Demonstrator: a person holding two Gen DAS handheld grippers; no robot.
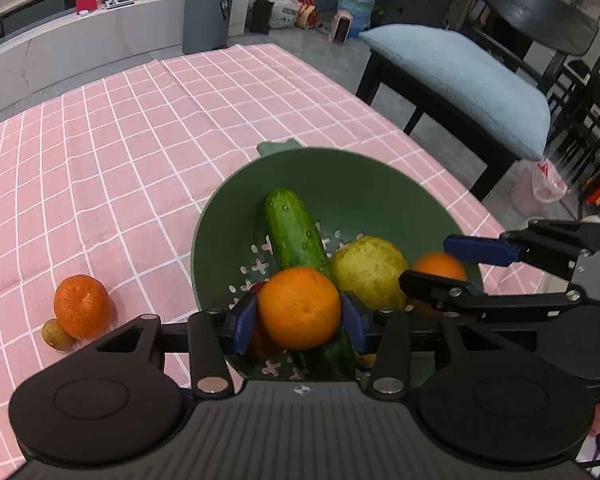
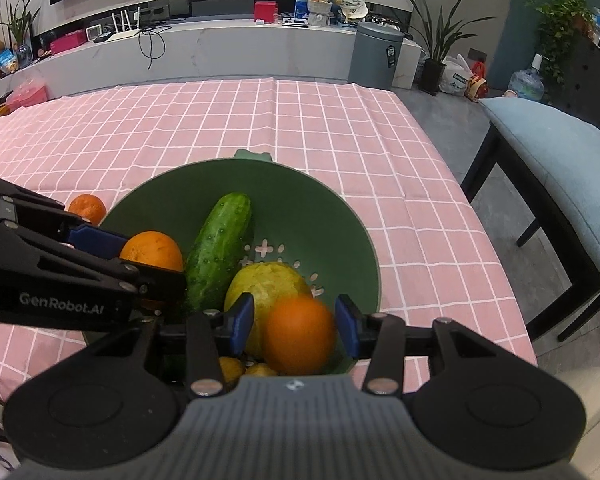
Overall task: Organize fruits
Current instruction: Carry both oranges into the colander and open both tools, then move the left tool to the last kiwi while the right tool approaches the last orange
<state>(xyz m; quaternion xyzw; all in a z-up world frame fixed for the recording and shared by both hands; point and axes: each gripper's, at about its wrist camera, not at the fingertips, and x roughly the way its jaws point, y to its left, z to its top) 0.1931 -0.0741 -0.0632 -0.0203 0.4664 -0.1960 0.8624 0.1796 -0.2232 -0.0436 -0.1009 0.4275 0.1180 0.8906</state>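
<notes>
A green colander (image 1: 340, 176) (image 2: 300, 200) stands on the pink checked cloth and holds a cucumber (image 1: 296, 232) (image 2: 220, 248) and a yellow-green fruit (image 1: 370, 270) (image 2: 268, 284). My left gripper (image 1: 299, 326) hangs over the colander's near side with an orange (image 1: 300, 308) between its blue pads, which do not visibly press on it. My right gripper (image 2: 296, 326) is open over the colander's right side. A blurred orange (image 2: 300, 334) sits loose between its pads, with a gap on its left. Another orange (image 1: 82, 306) (image 2: 87, 207) and a small yellowish fruit (image 1: 57, 334) lie on the cloth to the left.
A second cucumber (image 1: 332, 354) and small yellow fruits (image 2: 230, 368) lie low in the colander beneath the grippers. A black chair with a blue cushion (image 1: 460, 80) (image 2: 560, 160) stands off the table's right edge. A grey bin (image 1: 208, 16) stands beyond the far edge.
</notes>
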